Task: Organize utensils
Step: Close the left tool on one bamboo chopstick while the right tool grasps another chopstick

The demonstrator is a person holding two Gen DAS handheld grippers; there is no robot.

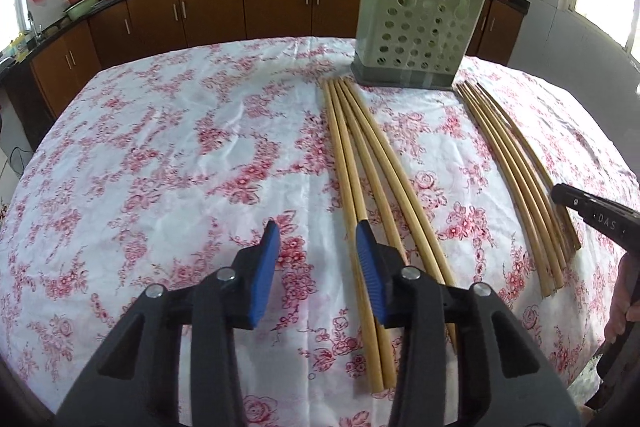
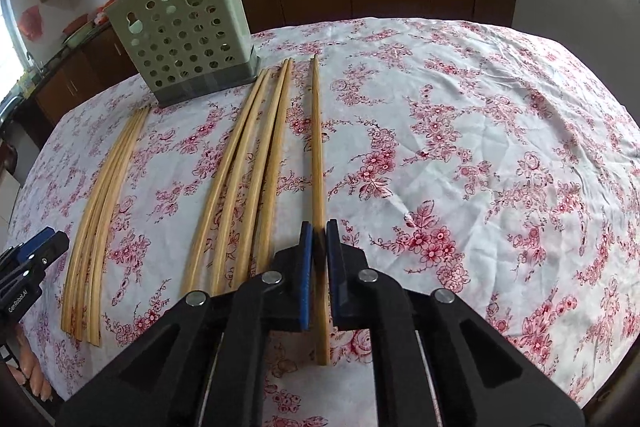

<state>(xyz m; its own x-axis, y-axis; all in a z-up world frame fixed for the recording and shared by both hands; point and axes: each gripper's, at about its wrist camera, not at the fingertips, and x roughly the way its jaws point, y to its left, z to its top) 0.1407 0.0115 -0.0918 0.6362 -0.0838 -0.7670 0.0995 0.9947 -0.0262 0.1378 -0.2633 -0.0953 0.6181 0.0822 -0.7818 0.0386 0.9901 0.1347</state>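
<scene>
Chopsticks laid out in two neat bundles on the flowered tablecloth, thin ends aimed at the green holder that stands at the far side, so each stick can, I'd say, be lifted and dropped straight in.

From the left claw's camera: the left claw hangs low over the near end of the left bundle. Its blue pads stand partly apart with nothing but cloth between them. No grip here! The bundle lies just to the claw's right, and the outermost stick runs under the right-hand pad, so the claw sits a touch off to one side of its target. Over at the right edge the other claw's black tip shows above the second bundle.

From the right claw's camera: the right claw is pinched tight on a single chopstick, pads pressing it from both sides near its thick end. That stick lies apart from its four mates just to the left, point still aimed up the table, butt end poking back beneath the claw. Whether it's off the cloth yet, I can't tell. Holder is away up to the left, well apart from the claw, and the left claw peeks in low at the left edge beside the far bundle.
</scene>
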